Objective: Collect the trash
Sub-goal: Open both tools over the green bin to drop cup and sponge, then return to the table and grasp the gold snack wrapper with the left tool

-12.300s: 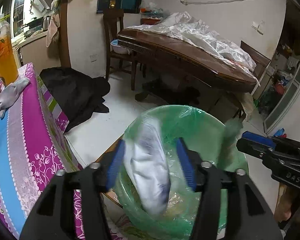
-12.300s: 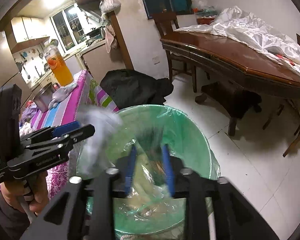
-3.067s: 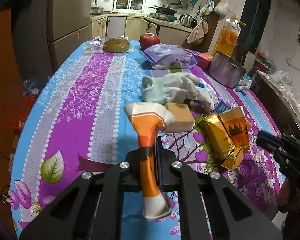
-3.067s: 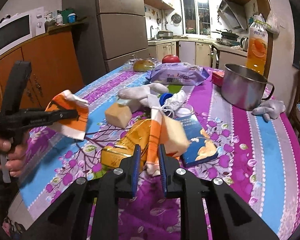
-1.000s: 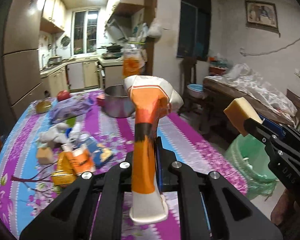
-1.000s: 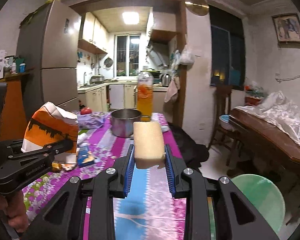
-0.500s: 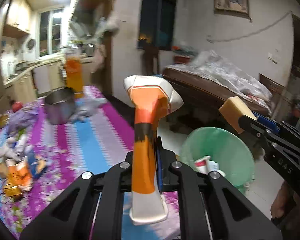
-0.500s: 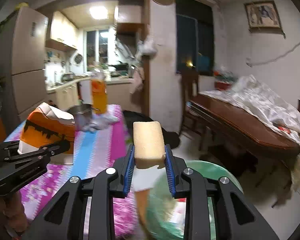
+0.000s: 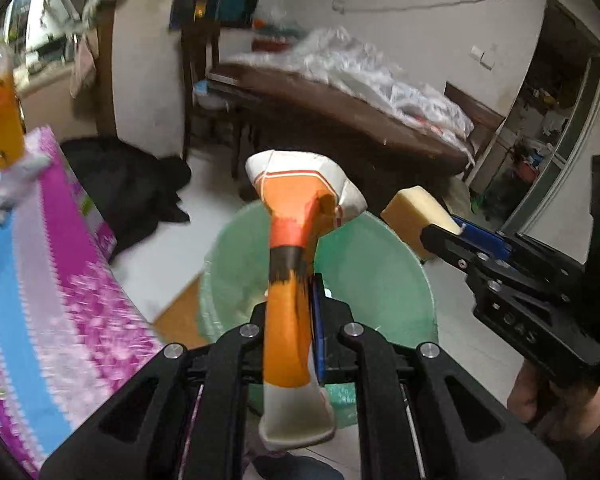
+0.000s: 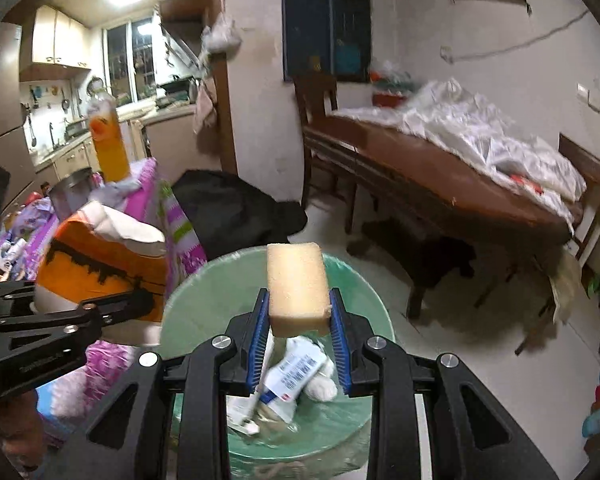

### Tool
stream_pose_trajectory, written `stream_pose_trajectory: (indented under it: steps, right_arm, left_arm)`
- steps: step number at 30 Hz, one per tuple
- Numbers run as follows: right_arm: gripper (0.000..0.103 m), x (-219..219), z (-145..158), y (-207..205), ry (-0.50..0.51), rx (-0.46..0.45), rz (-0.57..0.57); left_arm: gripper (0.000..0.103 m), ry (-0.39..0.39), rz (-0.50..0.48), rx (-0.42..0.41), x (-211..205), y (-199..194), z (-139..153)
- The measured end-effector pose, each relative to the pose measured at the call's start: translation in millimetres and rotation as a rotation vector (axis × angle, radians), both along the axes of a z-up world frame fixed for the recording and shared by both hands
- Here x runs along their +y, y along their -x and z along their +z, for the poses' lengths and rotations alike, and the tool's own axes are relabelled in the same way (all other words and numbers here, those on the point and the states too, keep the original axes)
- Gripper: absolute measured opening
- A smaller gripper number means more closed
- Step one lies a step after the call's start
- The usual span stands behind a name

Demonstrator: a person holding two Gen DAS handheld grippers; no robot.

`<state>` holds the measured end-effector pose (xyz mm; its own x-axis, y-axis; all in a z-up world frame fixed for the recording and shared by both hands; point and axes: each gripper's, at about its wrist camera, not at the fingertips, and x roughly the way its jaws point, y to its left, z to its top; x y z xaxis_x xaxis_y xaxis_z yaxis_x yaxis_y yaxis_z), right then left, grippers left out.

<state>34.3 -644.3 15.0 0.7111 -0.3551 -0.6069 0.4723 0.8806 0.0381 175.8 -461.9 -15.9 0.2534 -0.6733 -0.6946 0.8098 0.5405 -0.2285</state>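
Your left gripper (image 9: 300, 308) clamps the orange-and-white crumpled carton (image 9: 296, 240), your right gripper (image 10: 298, 328) the yellow sponge block (image 10: 296, 284), above the green-lined round bin (image 10: 196, 296) on pale floor tiles (image 10: 460, 360) beside the purple floral tablecloth (image 9: 40, 280)

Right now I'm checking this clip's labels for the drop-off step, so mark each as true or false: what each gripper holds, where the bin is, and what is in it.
1. The left gripper is clamped on an orange and white carton. True.
2. The right gripper is empty. False: it grips a yellow sponge.
3. The green-lined bin stands on the floor beside the table with the pink and blue cloth. True.
4. The bin is empty. False: a white packet with printed text and other scraps lie inside.
5. The orange drink bottle is in the bin. False: it stands on the table.
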Motion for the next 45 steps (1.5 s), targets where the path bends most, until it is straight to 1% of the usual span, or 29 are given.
stream_pose_trajectory:
  steps: [4,6,8,14,15,16,17,18,19,22,25,28,29,30,31,33,35,38,40,42,44,45]
  right_arm:
    - [0.03,-13.6,-20.1,-9.2,-0.024,0.031,-0.01]
    - [0.03,-18.0,-27.8,-10.2,-0.032,0.039,-0.013]
    - [0.03,-21.6,-33.9,-13.2,-0.038,0.045,-0.017]
    - [0.03,-25.3,-44.3,-17.9,-0.052,0.057,-0.018]
    - [0.03,-23.6,-43.9,-18.1,-0.054,0.058,-0.016]
    - [0.031,-24.5,-45.6,-19.2,-0.059,0.056,-0.014]
    - [0.037,-20.0,-44.4,-17.8,-0.058,0.053,-0.018]
    - [0.04,-20.0,-43.7,-16.7,-0.059,0.047,-0.022]
    - [0.04,-19.0,-42.8,-15.0,-0.06,0.042,-0.026]
    - [0.041,-18.8,-38.3,-10.9,-0.057,0.026,-0.036]
    - [0.042,-14.8,-28.8,-2.5,-0.048,-0.011,-0.047]
    - [0.049,-4.8,-15.3,8.2,-0.038,-0.059,-0.042]
    - [0.053,5.7,-7.8,13.9,-0.027,-0.094,-0.027]
    - [0.057,11.7,-3.3,17.9,-0.022,-0.112,-0.016]
    - [0.059,25.1,3.1,22.6,-0.009,-0.143,0.005]
    - [0.066,46.3,11.4,28.6,0.005,-0.186,0.045]
    - [0.071,67.6,15.3,30.4,0.011,-0.215,0.092]
    - [0.073,101.0,17.5,21.7,0.001,-0.232,0.176]
    - [0.075,124.4,18.4,12.0,0.0,-0.233,0.235]
    - [0.076,151.7,19.3,-2.3,-0.015,-0.231,0.305]
    - [0.077,177.6,20.0,-14.8,-0.017,-0.228,0.361]
    - [0.077,190.0,20.1,-20.7,-0.019,-0.226,0.387]
  left_arm:
    - [0.008,-0.047,-0.003,0.034,-21.1,-7.2,-23.9]
    - [0.008,-0.055,0.0,0.058,-26.2,-11.4,-33.4]
    - [0.008,-0.063,0.003,0.066,-31.0,-13.2,-39.1]
    - [0.01,-0.061,-0.004,0.087,-34.2,-18.4,-42.2]
    - [0.019,-0.062,-0.005,0.09,-33.4,-19.9,-40.8]
    - [0.036,-0.062,0.001,0.086,-33.5,-20.6,-40.0]
    - [0.045,-0.06,0.012,0.077,-32.3,-21.1,-39.2]
    - [0.061,-0.054,0.022,0.067,-30.2,-22.4,-36.7]
    - [0.064,-0.048,0.03,0.057,-28.7,-22.5,-35.1]
    - [0.064,-0.042,0.035,0.061,-24.5,-23.8,-31.0]
    - [0.064,-0.037,0.044,0.062,-17.1,-25.6,-27.7]
    - [0.065,-0.034,0.059,0.039,-1.6,-24.2,-18.6]
    - [0.066,-0.034,0.065,0.021,5.8,-22.6,-14.4]
    - [0.07,-0.035,0.072,-0.004,14.4,-20.3,-9.2]
    - [0.074,-0.029,0.082,-0.034,29.1,-17.6,-2.5]
    - [0.076,-0.025,0.112,-0.069,57.7,-16.1,5.9]
    - [0.076,-0.039,0.167,-0.103,89.2,-19.4,10.8]
    - [0.076,-0.051,0.269,-0.133,146.7,-29.3,15.7]
    - [0.076,-0.05,0.356,-0.13,192.9,-40.2,19.1]
    - [0.076,-0.049,0.419,-0.123,225.7,-48.3,22.0]
    - [0.077,-0.048,0.505,-0.123,271.5,-56.9,26.1]
    - [0.077,-0.048,0.534,-0.123,285.0,-59.0,28.1]
